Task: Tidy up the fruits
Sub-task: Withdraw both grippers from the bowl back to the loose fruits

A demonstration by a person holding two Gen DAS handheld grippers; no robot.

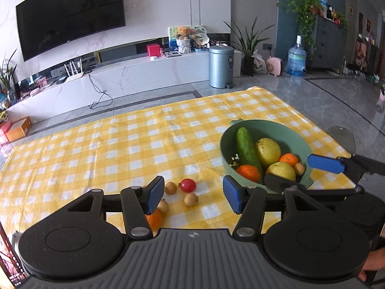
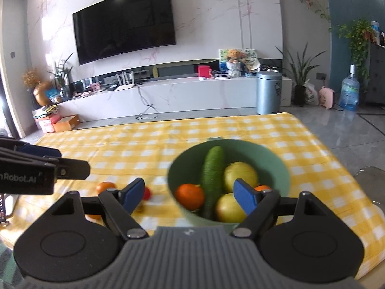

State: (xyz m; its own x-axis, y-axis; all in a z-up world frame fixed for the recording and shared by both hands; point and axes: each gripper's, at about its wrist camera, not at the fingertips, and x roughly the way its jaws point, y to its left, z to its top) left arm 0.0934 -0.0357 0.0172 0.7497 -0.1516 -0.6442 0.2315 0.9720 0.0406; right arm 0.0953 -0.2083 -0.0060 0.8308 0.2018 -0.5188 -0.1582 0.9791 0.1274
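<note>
The green bowl (image 1: 298, 142) sits at two o'clock from your left gripper (image 1: 192, 196), holding a cucumber (image 1: 247, 149), two pears, two oranges and a small brown fruit. Your right gripper (image 2: 190, 196) hangs over the bowl's near rim, jaws spread wide with nothing pinched. Your left gripper is spread too, empty, above loose fruit on the yellow check cloth (image 1: 120, 144): a red fruit (image 1: 188, 185) at twelve o'clock, small brown ones beside it, an orange (image 1: 155, 219) under the left finger.
</note>
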